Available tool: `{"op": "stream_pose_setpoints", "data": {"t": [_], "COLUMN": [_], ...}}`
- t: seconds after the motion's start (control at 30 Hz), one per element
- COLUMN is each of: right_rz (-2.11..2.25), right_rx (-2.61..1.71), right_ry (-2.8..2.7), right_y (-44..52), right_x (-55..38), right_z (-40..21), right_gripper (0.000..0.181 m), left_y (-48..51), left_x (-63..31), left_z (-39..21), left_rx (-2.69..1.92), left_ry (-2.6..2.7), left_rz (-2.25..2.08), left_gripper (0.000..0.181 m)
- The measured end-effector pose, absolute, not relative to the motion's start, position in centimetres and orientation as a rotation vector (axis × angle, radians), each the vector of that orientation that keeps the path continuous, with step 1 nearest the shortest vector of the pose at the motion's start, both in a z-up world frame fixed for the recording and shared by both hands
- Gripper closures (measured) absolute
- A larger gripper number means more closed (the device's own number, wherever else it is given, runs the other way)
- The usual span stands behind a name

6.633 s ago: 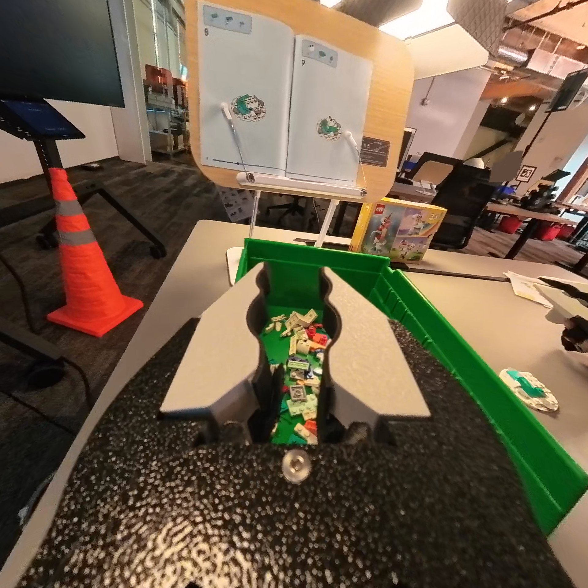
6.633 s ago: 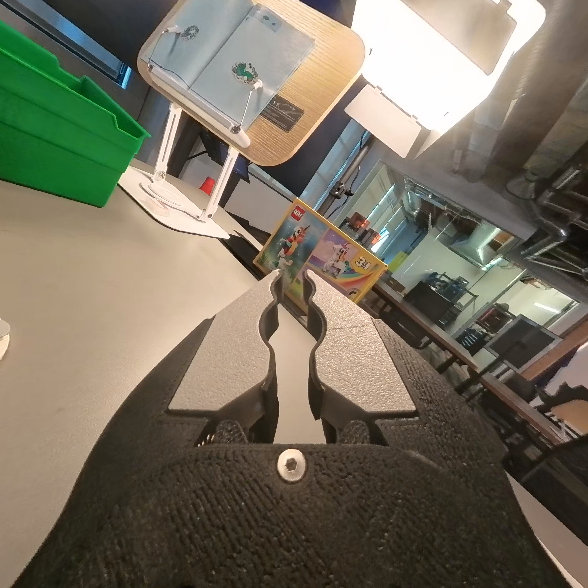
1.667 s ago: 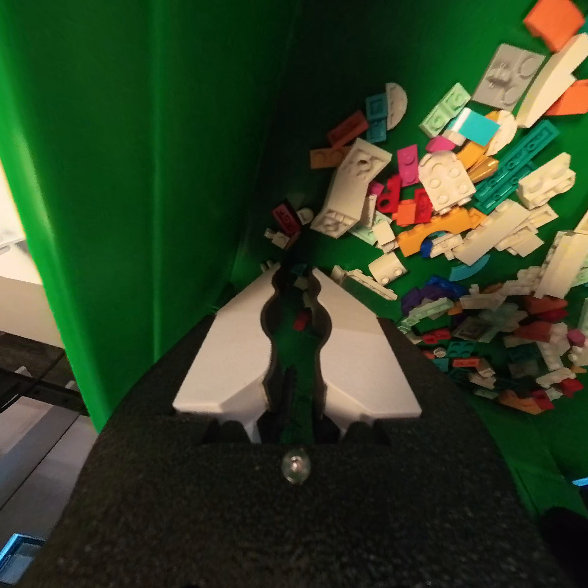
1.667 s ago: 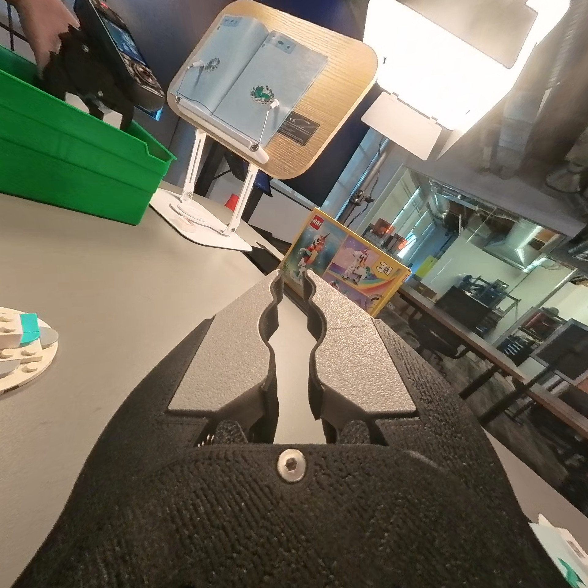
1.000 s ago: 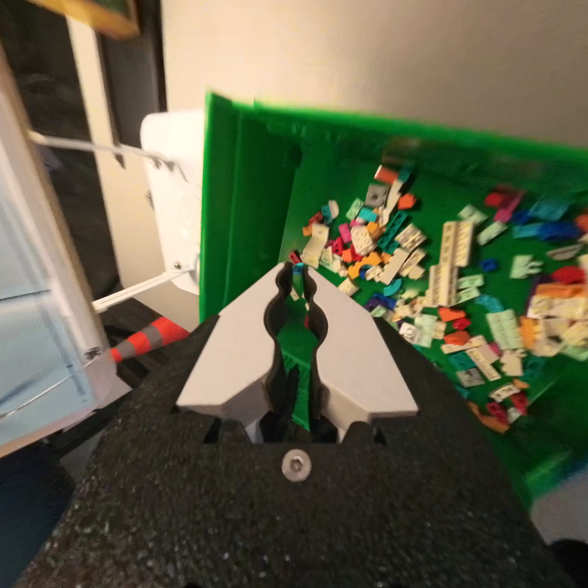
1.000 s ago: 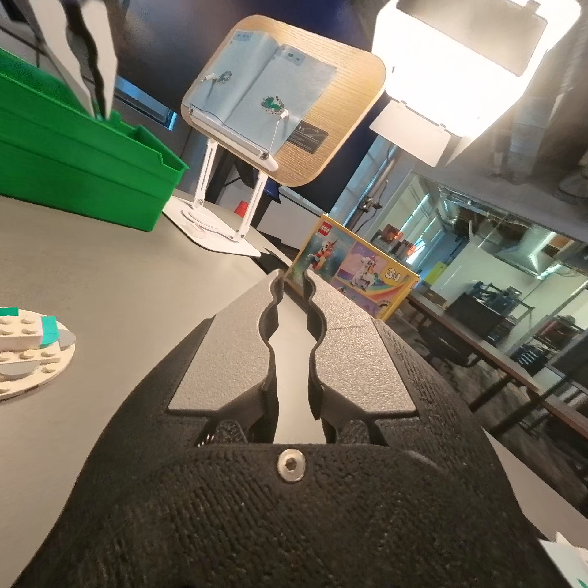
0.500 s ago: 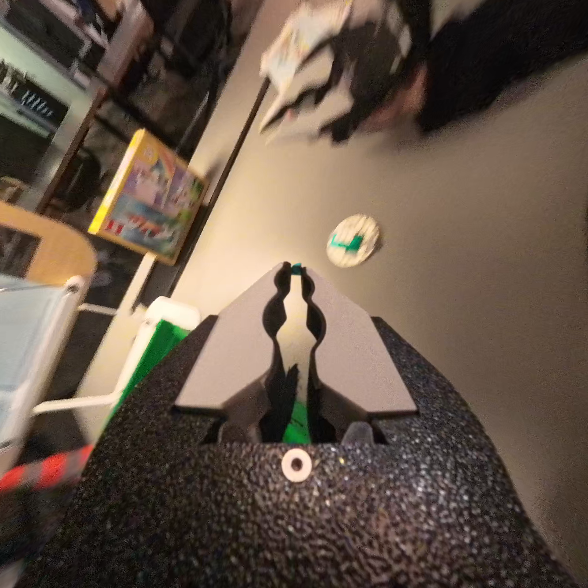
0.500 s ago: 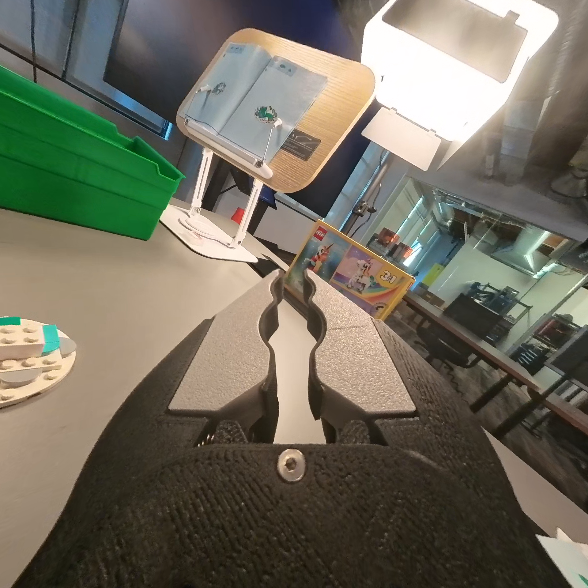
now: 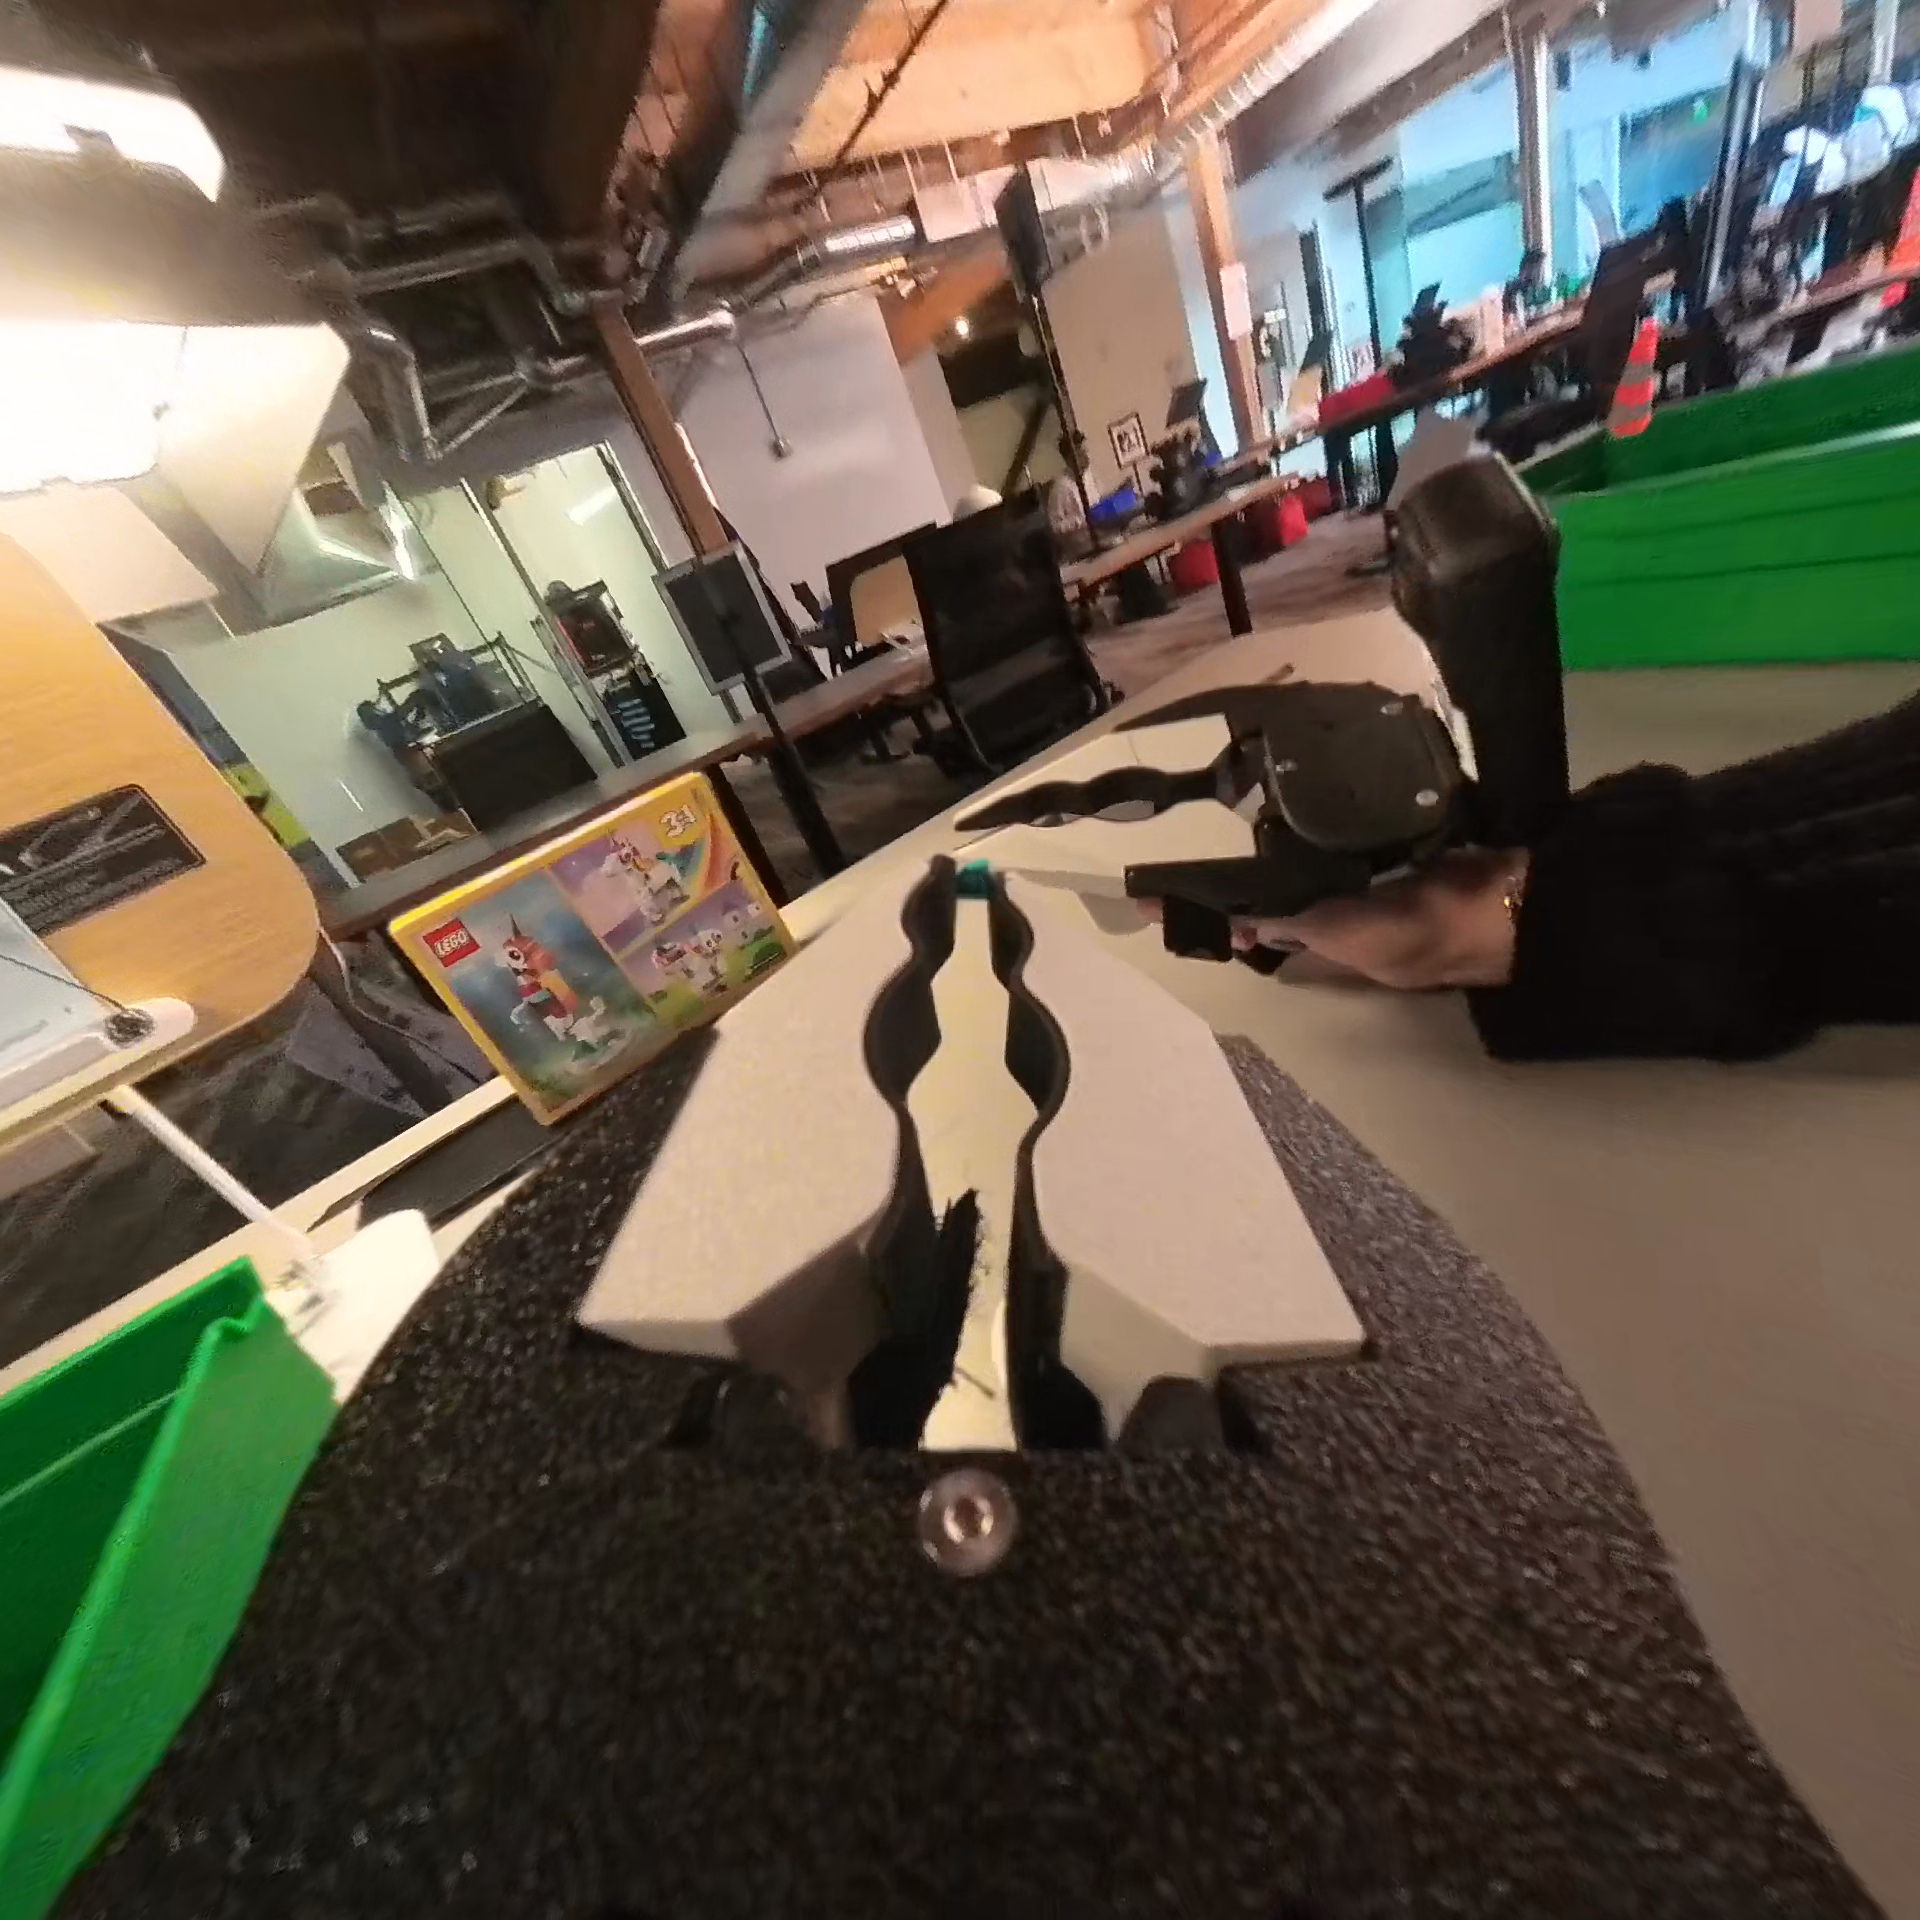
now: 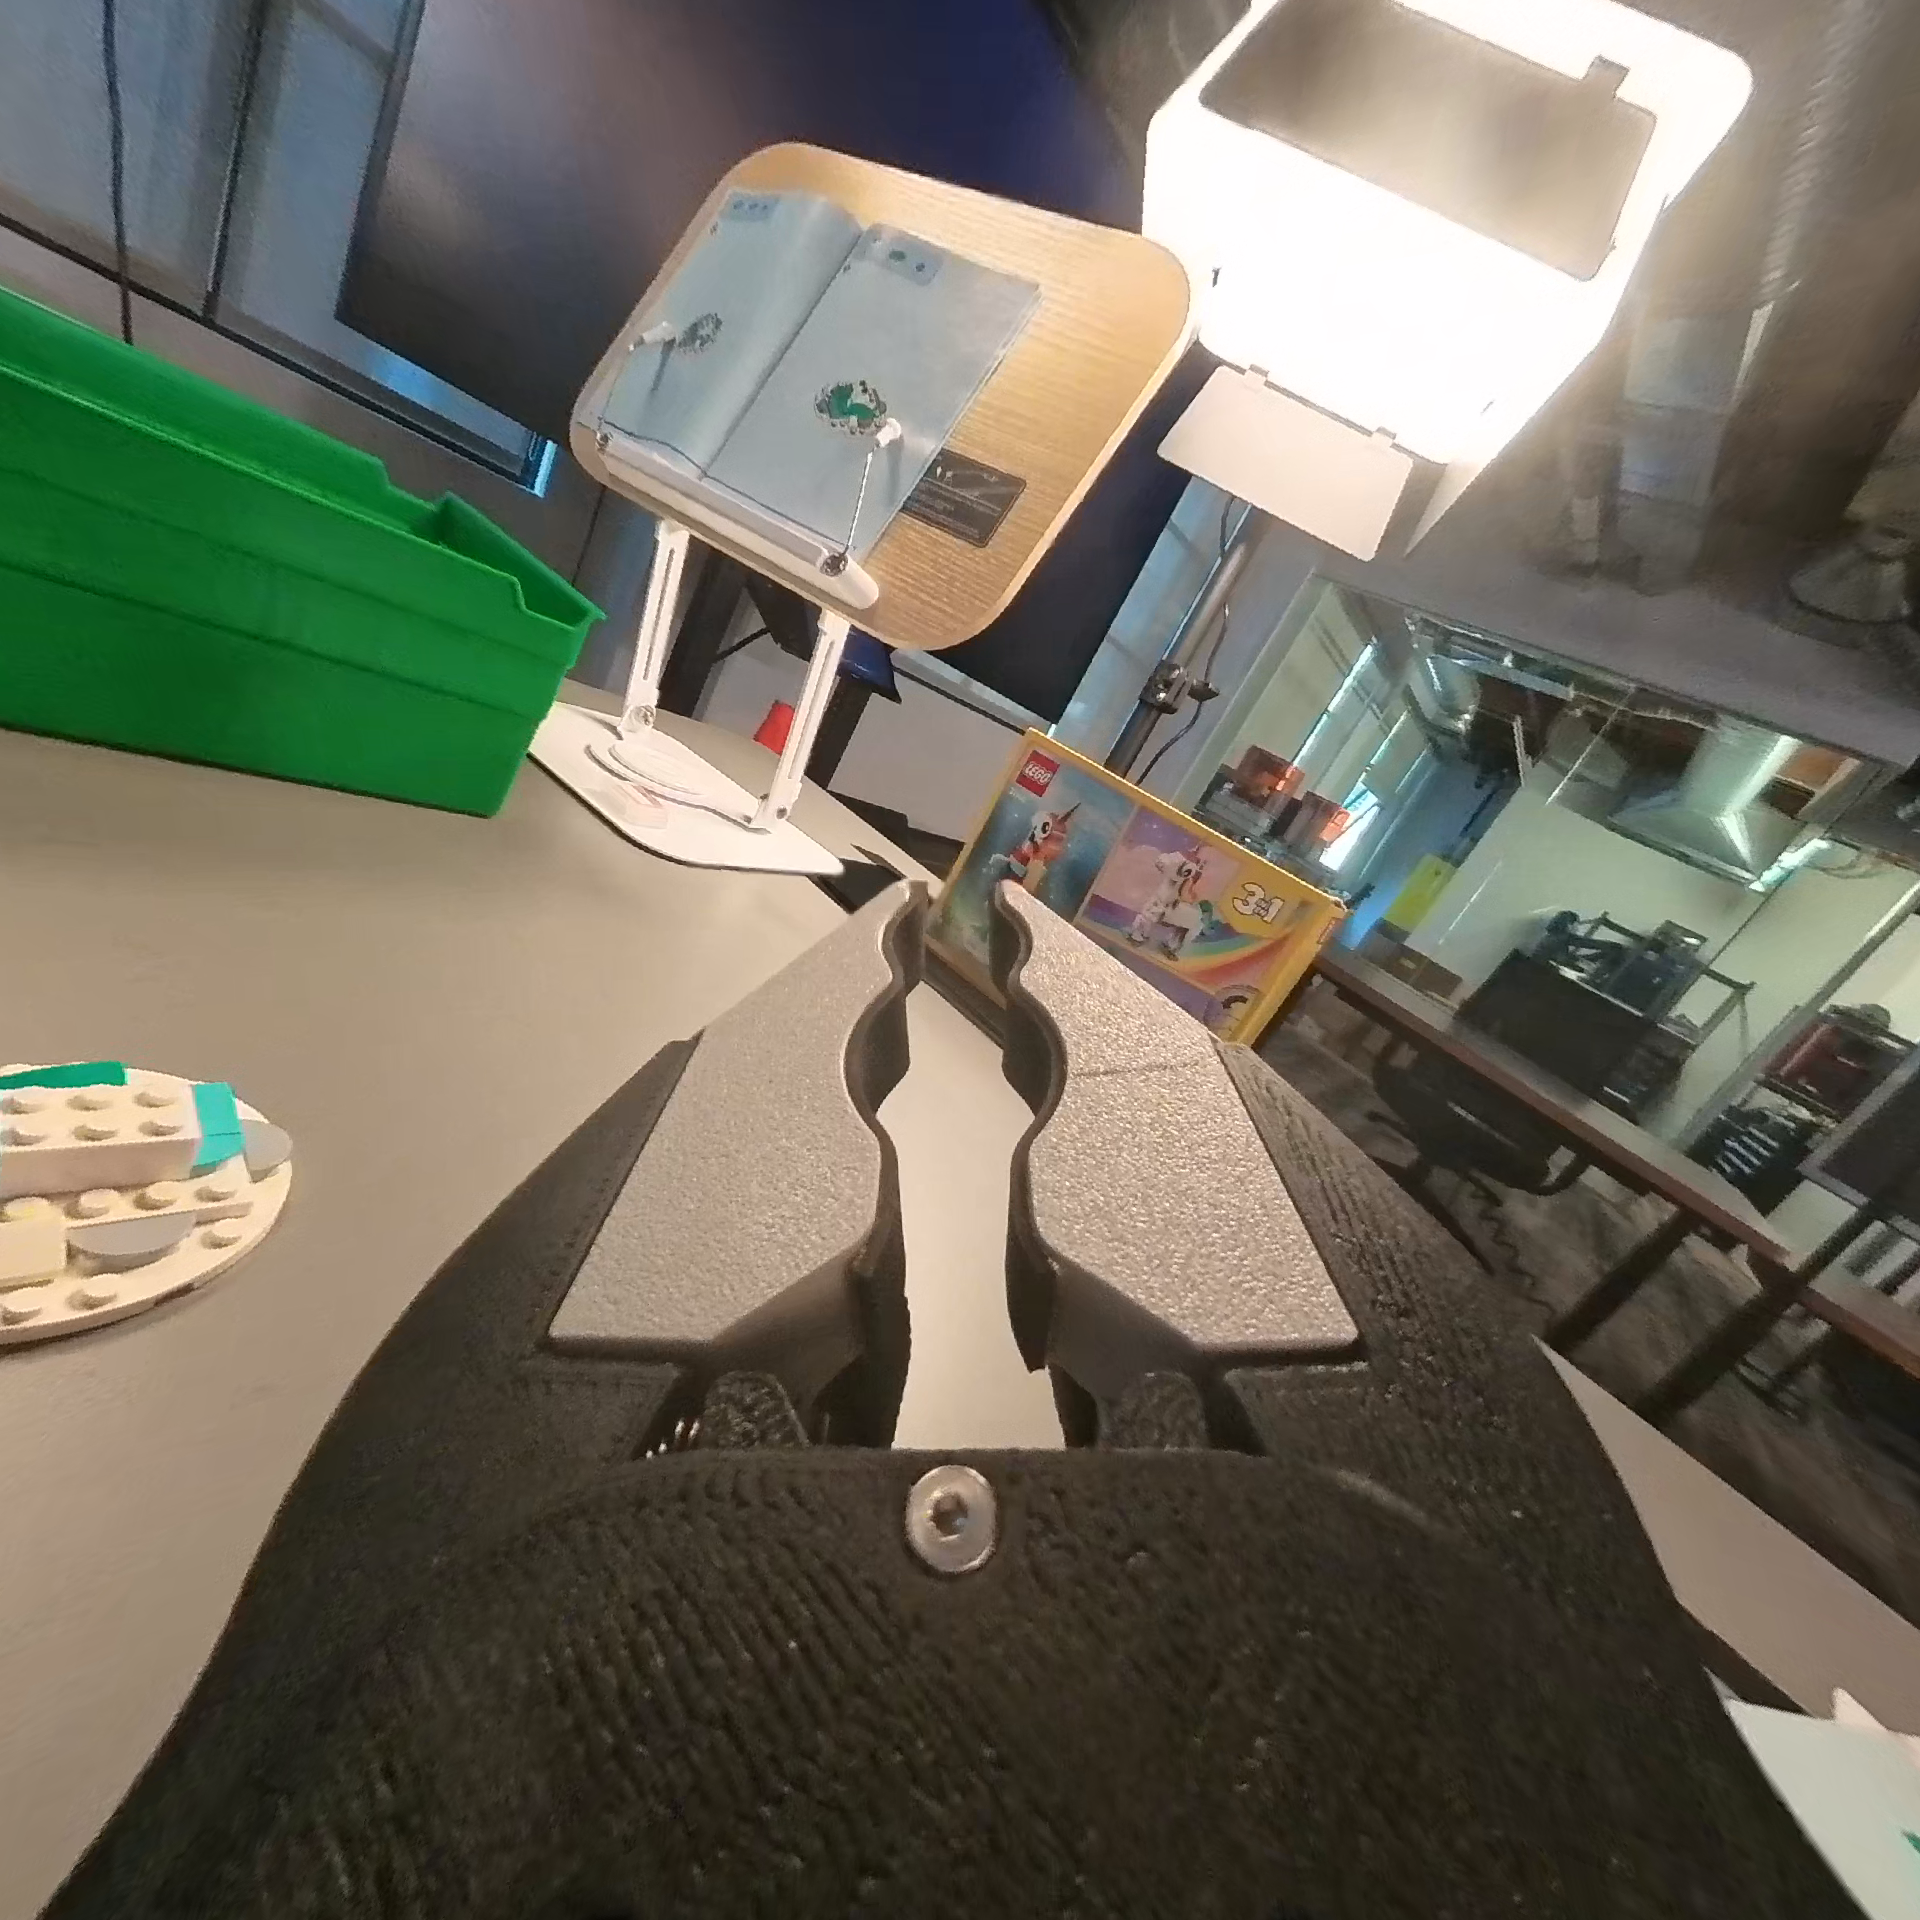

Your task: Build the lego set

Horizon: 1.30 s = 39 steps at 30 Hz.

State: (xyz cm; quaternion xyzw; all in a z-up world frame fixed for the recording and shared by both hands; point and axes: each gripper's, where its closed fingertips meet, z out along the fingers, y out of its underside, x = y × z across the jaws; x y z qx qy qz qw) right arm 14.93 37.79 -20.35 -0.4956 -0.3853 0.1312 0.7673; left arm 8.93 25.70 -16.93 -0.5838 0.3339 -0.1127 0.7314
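My left gripper (image 9: 971,885) is shut on a small teal lego piece (image 9: 972,881), which is pinched at the very fingertips and held above the grey table (image 9: 1558,1195). The partly built model (image 10: 104,1195), a round white plate with white and teal bricks on it, lies on the table left of my right gripper (image 10: 956,914). The right gripper's jaws stand slightly apart with nothing between them. It also shows in the left wrist view (image 9: 1101,821), resting low on the table in a person's hand (image 9: 1382,935). The model is not in the left wrist view.
The green parts bin (image 10: 260,623) stands at the left, its corner under my left gripper (image 9: 125,1507). The instruction booklet on a wooden stand (image 10: 821,416) and the yellow lego box (image 10: 1122,914) stand at the table's far edge. A paper sheet (image 10: 1818,1787) lies near right. My hands' fingertips stand some 15 cm from each other.
My left gripper closed on a teal piece in the bin, lifted out and swung over the table toward the right gripper. The right gripper has barely moved.
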Motion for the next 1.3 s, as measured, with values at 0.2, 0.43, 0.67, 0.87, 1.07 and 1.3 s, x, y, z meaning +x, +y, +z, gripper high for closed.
{"op": "stream_pose_setpoints", "data": {"t": [0.2,0.43,0.67,0.87,1.07,1.3], "right_rz": [0.386,0.784,0.402,0.26,0.198,0.15], "right_rx": [-1.031,-0.807,-0.711,-0.645,-0.635,-0.62], "right_ry": [-0.878,-1.001,-1.104,-1.121,-1.12,-1.117], "right_y": [35.6,24.5,23.8,23.5,23.8,24.0], "right_x": [13.6,11.8,10.8,10.5,10.4,10.5], "right_z": [-20.0,-18.2,-19.0,-18.9,-18.9,-18.9], "right_gripper": [0.17,0.162,0.166,0.169,0.172,0.178], "left_y": [25.1,24.6,24.2,23.9,23.8,24.3], "left_x": [8.9,9.4,9.3,10.2,11.0,11.9], "left_z": [-16.9,-18.3,-17.5,-17.9,-18.5,-18.8], "left_rx": [-1.213,-1.233,-1.193,-1.22,-1.261,-1.293], "left_ry": [0.606,0.486,0.366,0.378,0.421,0.442], "left_rz": [-0.576,-0.902,-1.289,-1.346,-1.32,-1.298], "left_gripper": [0.178,0.178,0.18,0.18,0.18,0.181]}}
